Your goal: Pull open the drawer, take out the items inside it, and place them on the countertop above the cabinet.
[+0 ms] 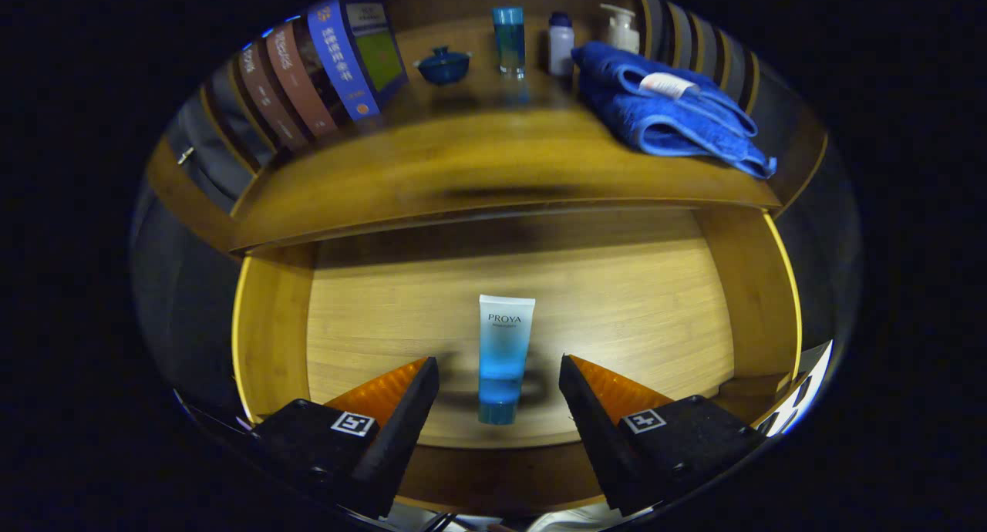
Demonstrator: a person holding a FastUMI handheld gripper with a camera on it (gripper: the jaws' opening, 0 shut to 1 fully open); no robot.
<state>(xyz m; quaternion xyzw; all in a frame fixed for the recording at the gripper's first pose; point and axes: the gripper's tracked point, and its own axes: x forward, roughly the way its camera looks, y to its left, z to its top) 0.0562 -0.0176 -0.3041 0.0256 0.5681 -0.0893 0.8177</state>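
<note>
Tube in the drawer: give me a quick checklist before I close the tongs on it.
1. Drawer pulled open: ok.
2. Tongs open wide: ok.
3. Tube lying flat, lined up between the fingers: ok.
4. Fingers touching the tube: not ok, gaps on both sides.
5. Tongs low enough to grip: cannot tell.
6. Bare countertop in front of the blue towel: ok.

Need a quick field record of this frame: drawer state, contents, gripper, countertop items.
drawer: wooden drawer pulled open
contents: one white-and-blue cosmetic tube lying flat on the drawer floor, cap toward the gripper
gripper: gripper open, black fingers either side of the tube's lower end, not touching it
countertop: wooden countertop above the drawer
on countertop: folded blue towel, leaning books, dark blue lidded bowl, blue glass, small white bottle, white pump bottle
task stage: tube not yet grasped
</note>
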